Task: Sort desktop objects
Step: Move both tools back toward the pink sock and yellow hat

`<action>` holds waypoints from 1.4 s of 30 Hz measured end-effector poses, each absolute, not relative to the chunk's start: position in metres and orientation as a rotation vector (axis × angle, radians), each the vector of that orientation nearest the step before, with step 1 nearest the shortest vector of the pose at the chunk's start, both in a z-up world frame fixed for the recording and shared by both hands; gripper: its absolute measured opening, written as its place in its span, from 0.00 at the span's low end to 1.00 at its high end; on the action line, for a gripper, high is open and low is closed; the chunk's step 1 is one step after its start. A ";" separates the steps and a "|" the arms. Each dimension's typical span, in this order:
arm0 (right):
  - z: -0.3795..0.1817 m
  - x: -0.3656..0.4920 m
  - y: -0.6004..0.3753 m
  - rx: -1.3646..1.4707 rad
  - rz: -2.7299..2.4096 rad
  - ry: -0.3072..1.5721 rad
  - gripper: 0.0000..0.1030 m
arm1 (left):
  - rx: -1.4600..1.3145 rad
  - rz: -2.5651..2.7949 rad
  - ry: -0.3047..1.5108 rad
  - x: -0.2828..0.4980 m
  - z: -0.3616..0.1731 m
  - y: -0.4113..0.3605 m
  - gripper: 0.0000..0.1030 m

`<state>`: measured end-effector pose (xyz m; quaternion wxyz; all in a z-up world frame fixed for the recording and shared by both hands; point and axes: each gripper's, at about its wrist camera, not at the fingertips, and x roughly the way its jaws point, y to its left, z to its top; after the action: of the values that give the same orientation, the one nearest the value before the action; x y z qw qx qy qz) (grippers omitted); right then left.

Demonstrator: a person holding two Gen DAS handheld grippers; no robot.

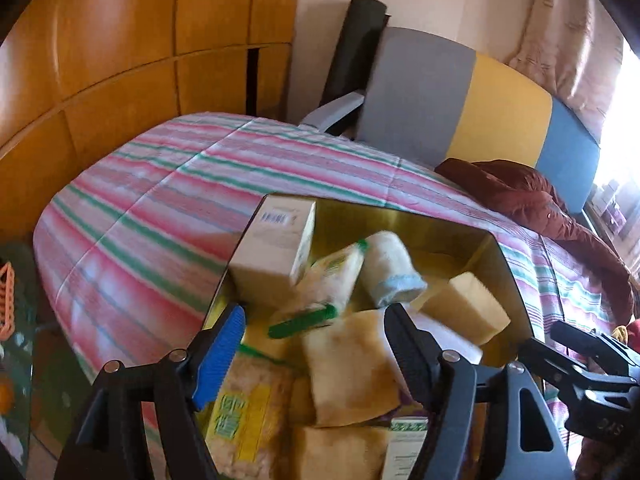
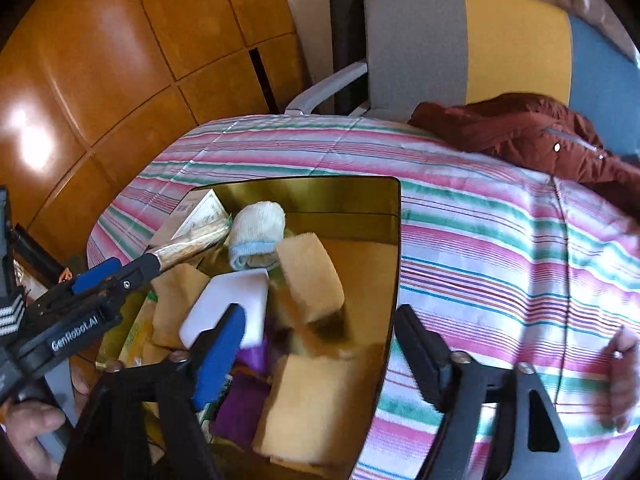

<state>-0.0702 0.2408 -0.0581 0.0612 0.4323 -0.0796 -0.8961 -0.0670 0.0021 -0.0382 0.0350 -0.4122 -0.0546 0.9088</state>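
Here the striped cloth (image 2: 480, 240) carries a gold-lined box (image 2: 304, 192) heaped with goods: yellow sponges (image 2: 310, 276), a white block (image 2: 228, 304), a rolled towel (image 1: 390, 268). Left gripper (image 1: 316, 344) gapes wide, empty, above the pile; a sponge lies just ahead between its fingers. Right gripper (image 2: 320, 340) equally wide, empty, straddling the box's right wall. Legible: "GenRobot.AI" on the left gripper.
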 end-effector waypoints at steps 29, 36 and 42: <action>-0.055 0.046 0.355 1.423 -2.996 -0.399 1.00 | -1.106 2.576 0.077 0.003 -0.008 0.103 0.71; -0.053 0.064 0.403 1.507 -3.082 -0.439 1.00 | -1.096 2.493 0.139 0.013 -0.011 0.133 0.71; -0.049 0.080 0.443 1.564 -3.144 -0.502 1.00 | -1.080 2.449 0.189 0.018 -0.010 0.159 0.71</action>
<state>0.0797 0.4433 -0.0493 -0.2015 0.4320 -0.1387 -0.8681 0.0181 0.1589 -0.0105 0.2270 -0.3921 0.0684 0.8888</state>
